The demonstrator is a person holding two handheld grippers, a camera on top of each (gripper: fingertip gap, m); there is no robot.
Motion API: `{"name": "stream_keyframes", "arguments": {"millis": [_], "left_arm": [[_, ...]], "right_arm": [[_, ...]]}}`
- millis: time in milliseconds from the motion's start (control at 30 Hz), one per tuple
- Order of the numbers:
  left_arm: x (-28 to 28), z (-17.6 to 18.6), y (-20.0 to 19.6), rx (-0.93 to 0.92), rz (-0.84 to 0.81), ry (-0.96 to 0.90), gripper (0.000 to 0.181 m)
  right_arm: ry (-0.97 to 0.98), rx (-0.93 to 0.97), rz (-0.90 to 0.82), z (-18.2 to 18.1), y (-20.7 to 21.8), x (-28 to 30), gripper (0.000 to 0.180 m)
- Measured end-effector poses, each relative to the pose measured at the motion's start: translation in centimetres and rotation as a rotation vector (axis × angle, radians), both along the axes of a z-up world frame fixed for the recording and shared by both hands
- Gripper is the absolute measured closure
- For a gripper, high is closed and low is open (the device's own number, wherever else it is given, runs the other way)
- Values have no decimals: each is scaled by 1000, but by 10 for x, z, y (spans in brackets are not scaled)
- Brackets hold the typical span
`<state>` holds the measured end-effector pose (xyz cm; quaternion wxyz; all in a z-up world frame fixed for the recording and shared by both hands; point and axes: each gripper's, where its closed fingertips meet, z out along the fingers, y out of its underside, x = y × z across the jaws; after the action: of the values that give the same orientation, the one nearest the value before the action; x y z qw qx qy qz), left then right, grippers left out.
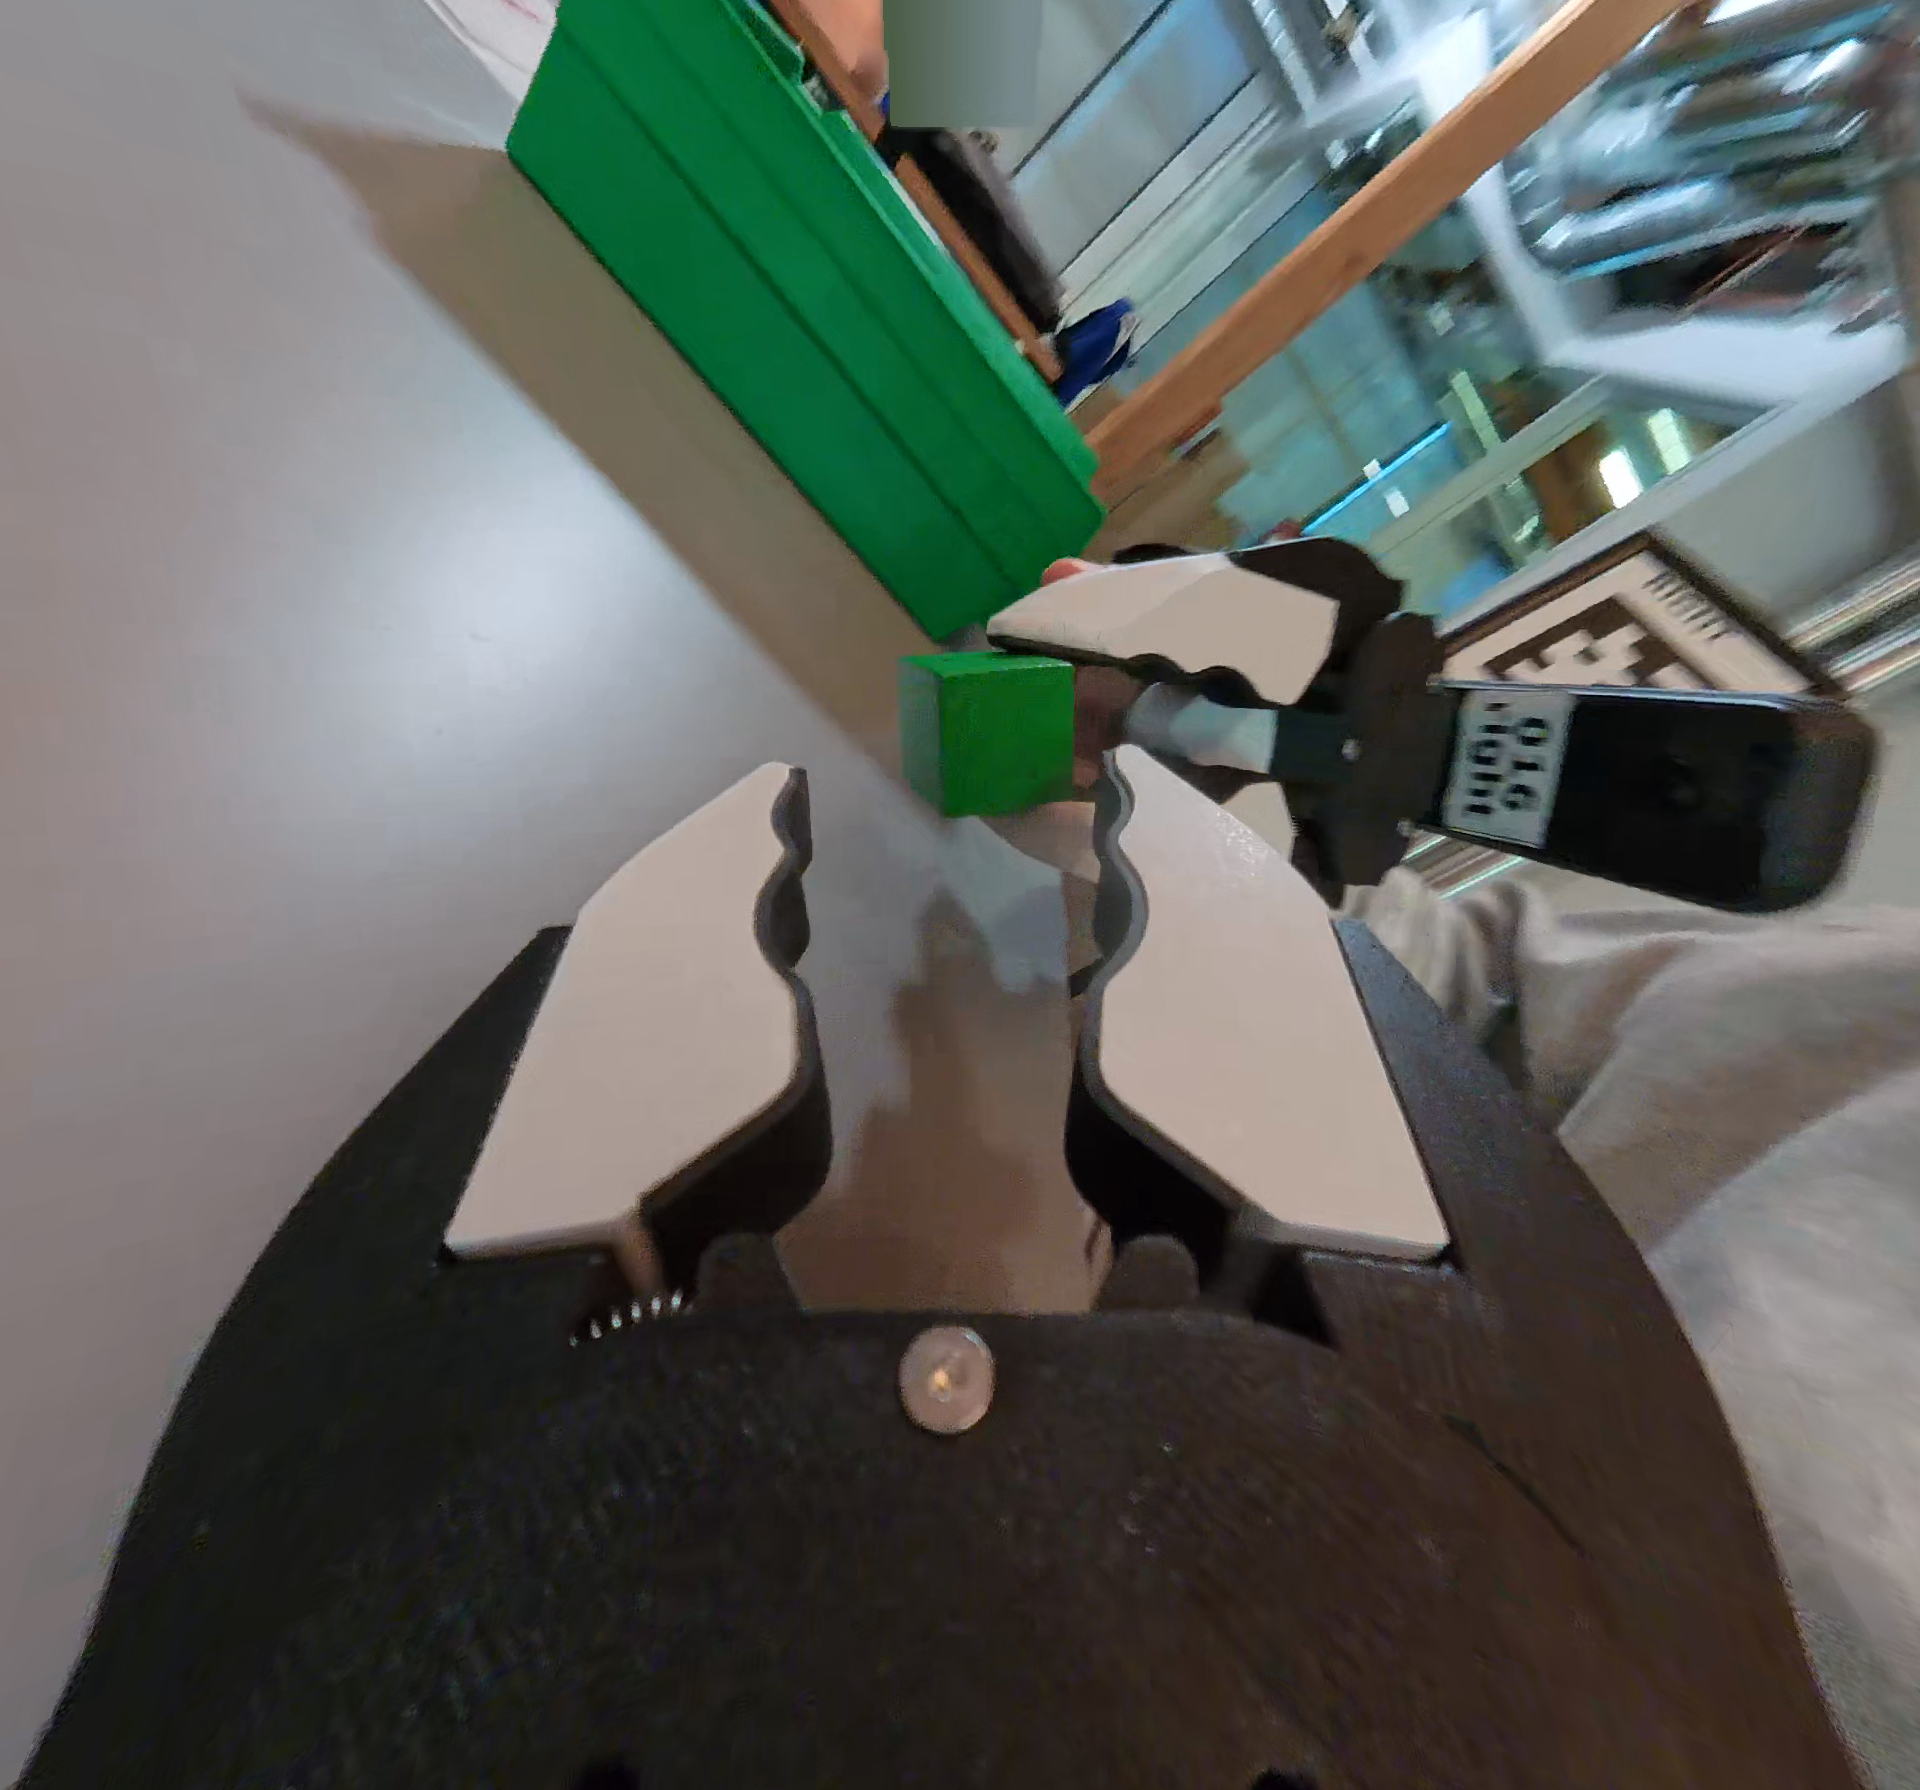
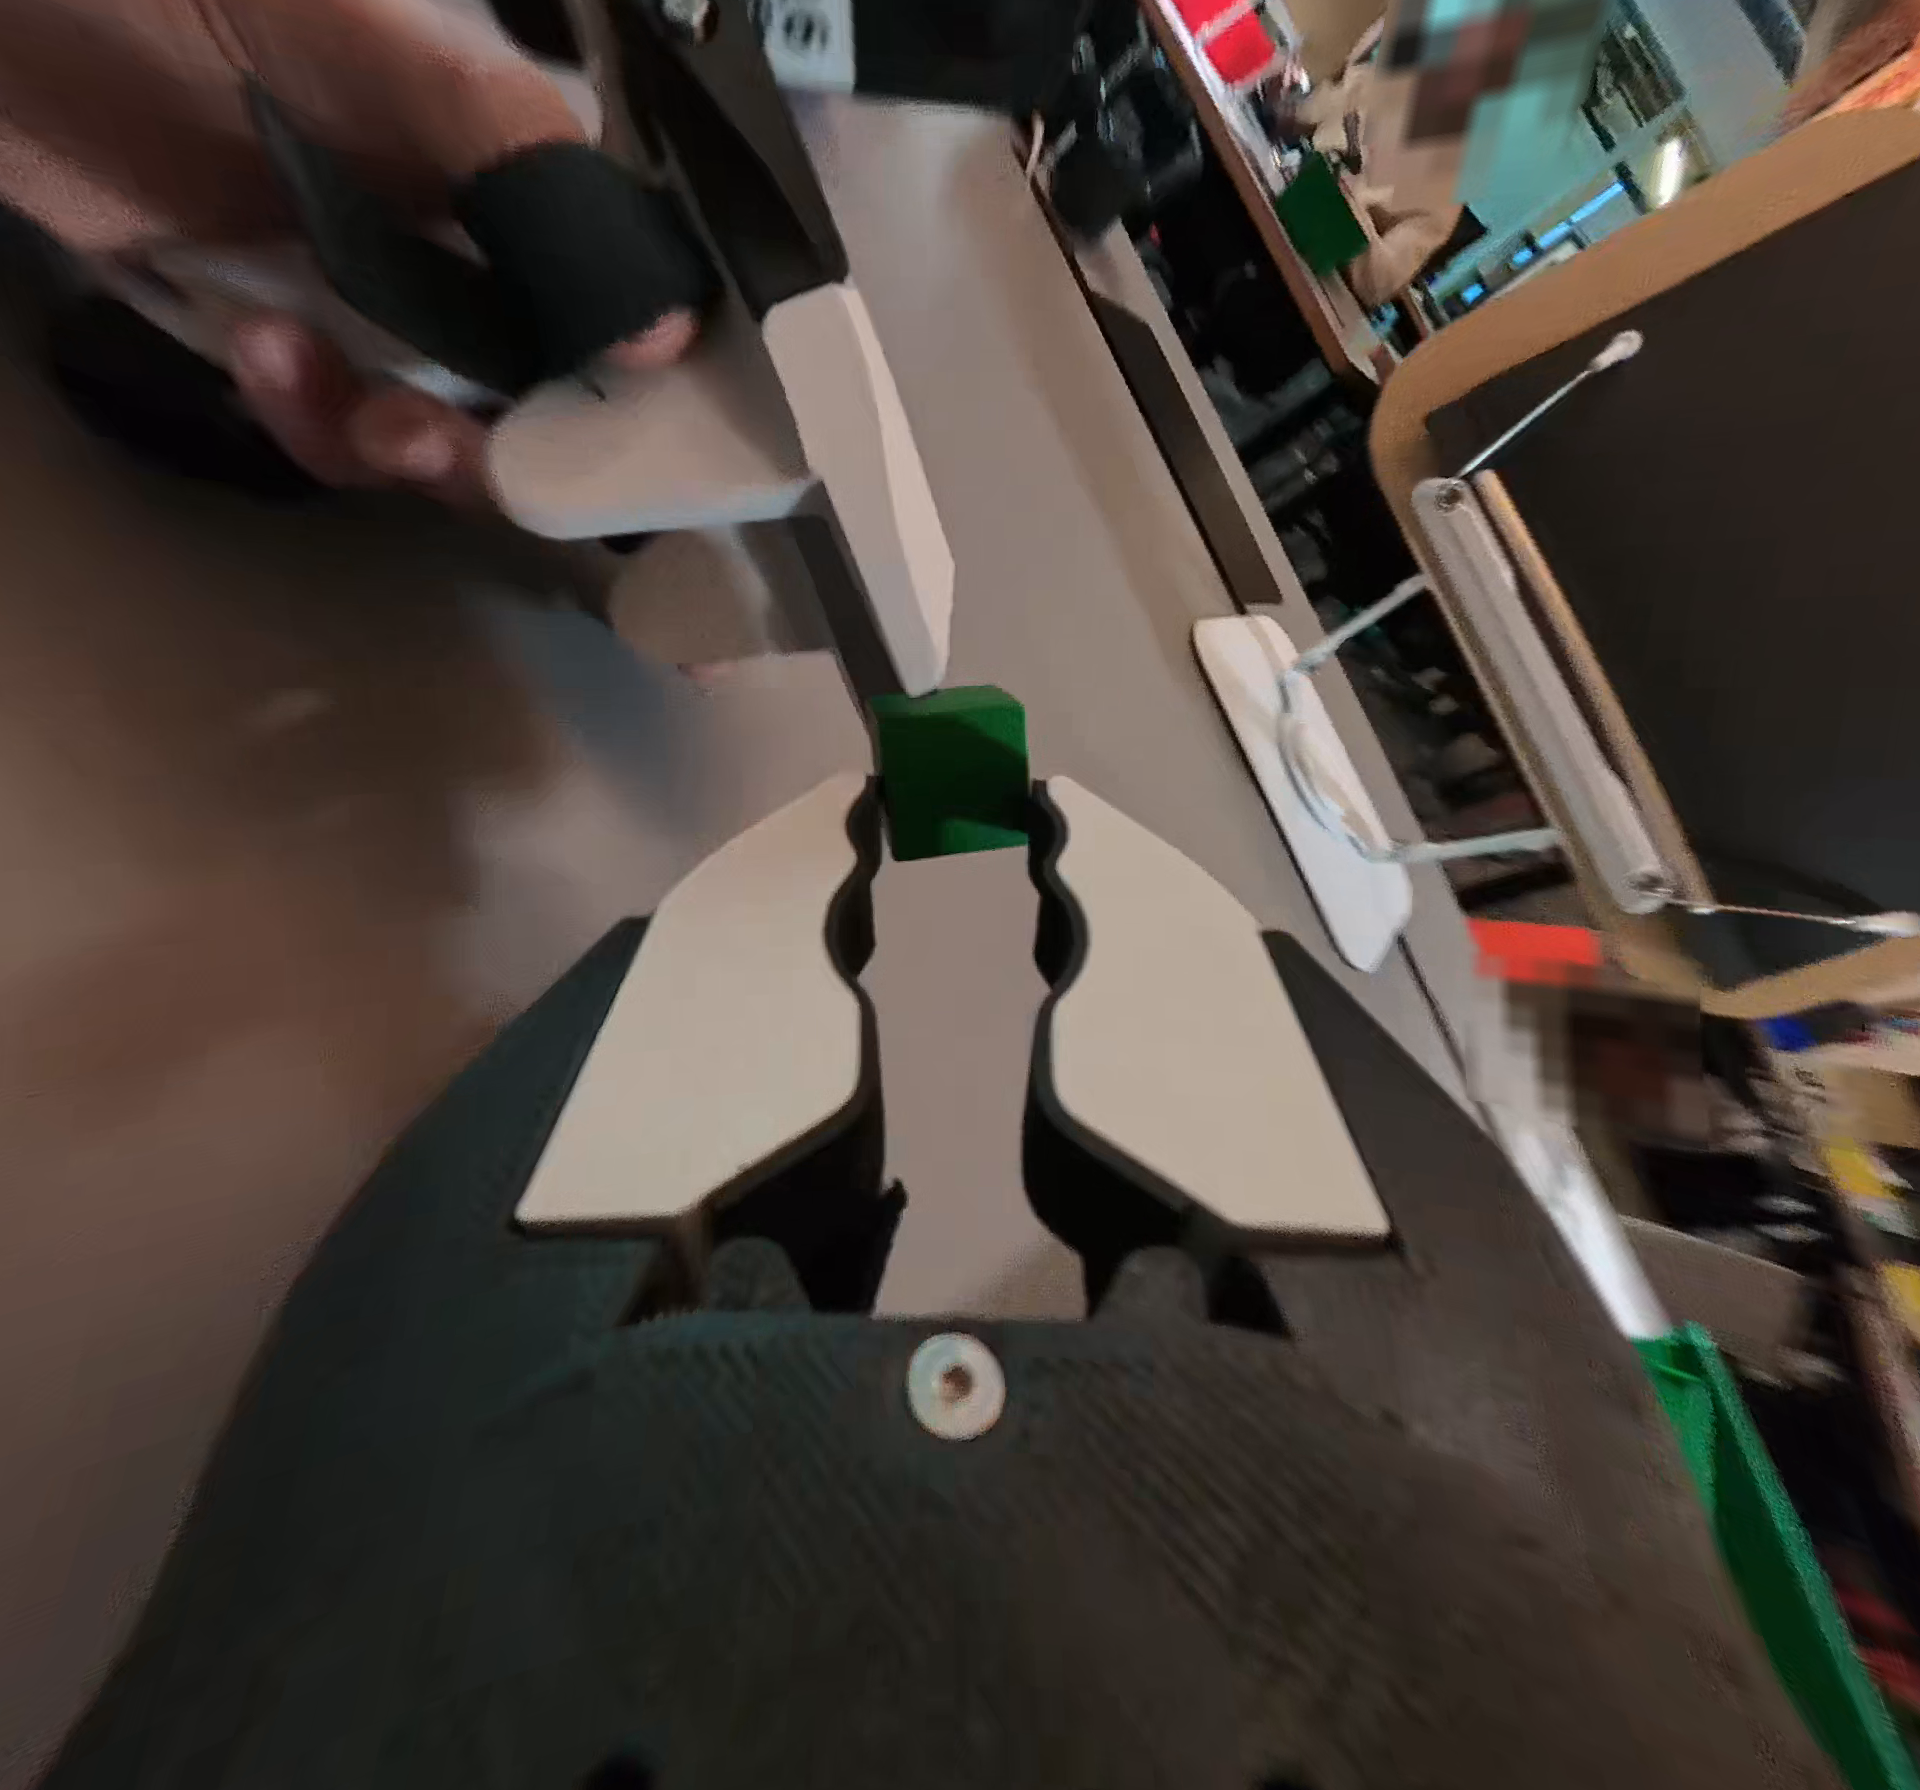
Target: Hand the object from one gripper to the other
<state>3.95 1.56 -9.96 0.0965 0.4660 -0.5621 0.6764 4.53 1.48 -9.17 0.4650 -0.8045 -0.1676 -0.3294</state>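
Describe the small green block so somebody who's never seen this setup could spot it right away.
Start at the long green bin on the grey table; just off its near end, the right gripper reaches in. The green block is the small cube pinched at the tips of its jaws, in front of the open left gripper. Unlike the bin, it is tiny, solid and held.

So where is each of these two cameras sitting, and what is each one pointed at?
Left wrist view: rides on the left tongs, looking forward along their open fingers at the green block, held by the right tongs reaching in from the right; a green bin stands on the table behind, with a light sleeve at right.
Right wrist view: rides on the right tongs, shut on the green block; the left tongs and a hand show beyond.
Shared: the block and both tongs.
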Motion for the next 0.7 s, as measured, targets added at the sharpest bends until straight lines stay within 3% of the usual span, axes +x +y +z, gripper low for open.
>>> {"name": "stream_keyframes", "arguments": {"millis": [33,267,467,700], "left_arm": [[-1,-2,-2,43,-1,-14,126],[-3,-5,-5,151,1,-63,153],[-3,-2,-4,134,1,-64,152],[0,8,8,-7,21,-35,152]], "right_arm": [[-53,-36,-22,-2,1,0,152],[-248,-149,-55,-9,4,-6,152],[-141,-80,-42,-7,4,-4,150],[143,132,0,6,3,4,114]]}}
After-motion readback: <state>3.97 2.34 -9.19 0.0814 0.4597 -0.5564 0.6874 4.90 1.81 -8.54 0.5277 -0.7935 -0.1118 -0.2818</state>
